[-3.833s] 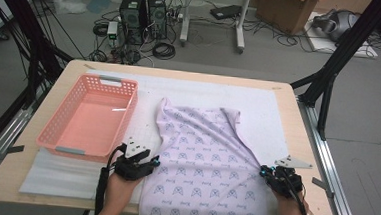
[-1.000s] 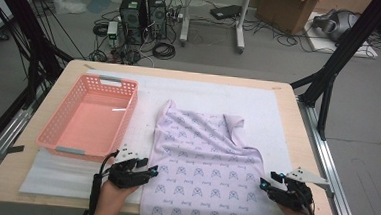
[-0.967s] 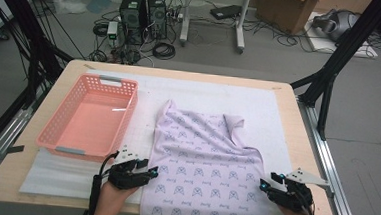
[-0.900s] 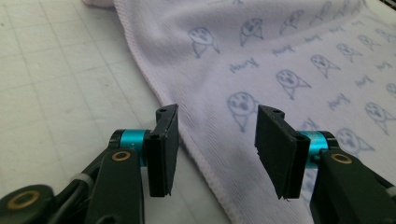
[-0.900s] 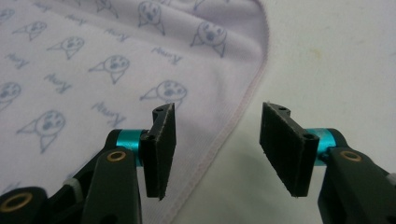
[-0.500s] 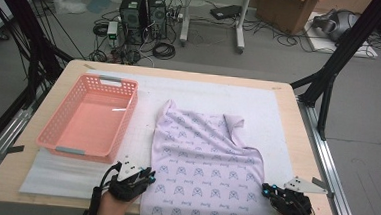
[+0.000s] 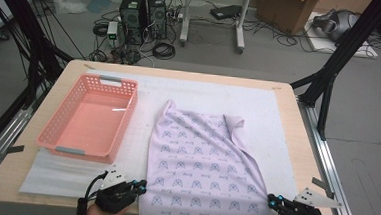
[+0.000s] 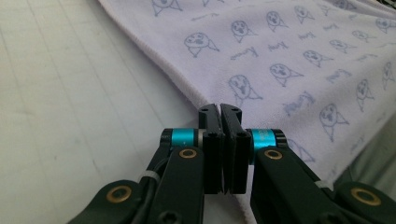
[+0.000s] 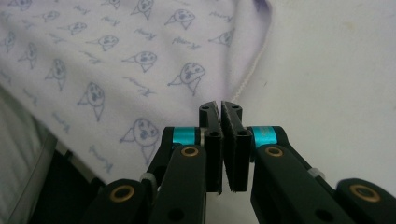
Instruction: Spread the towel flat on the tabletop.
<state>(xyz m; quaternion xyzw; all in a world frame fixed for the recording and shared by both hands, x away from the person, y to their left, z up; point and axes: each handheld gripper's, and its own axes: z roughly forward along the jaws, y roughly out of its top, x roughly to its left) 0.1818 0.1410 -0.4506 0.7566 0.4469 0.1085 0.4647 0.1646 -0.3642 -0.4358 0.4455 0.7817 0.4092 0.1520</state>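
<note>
We have the left gripper [image 7: 141,187] pinched on the near left edge of the lilac printed cloth [image 7: 200,168]; jaws pressed together with fabric between them; right gripper [image 7: 273,201] likewise clamped on the near right edge; cloth lies spread on the white mat [image 7: 273,117], near hem hanging over the table edge, far right corner folded over; pink basket [image 7: 90,119] sits left of it, apart.

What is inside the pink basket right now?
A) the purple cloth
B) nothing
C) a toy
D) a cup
B: the pink basket shows only its bare bottom, while the purple cloth lies flat on the table beside it, with each tool shut at a near corner.
</note>
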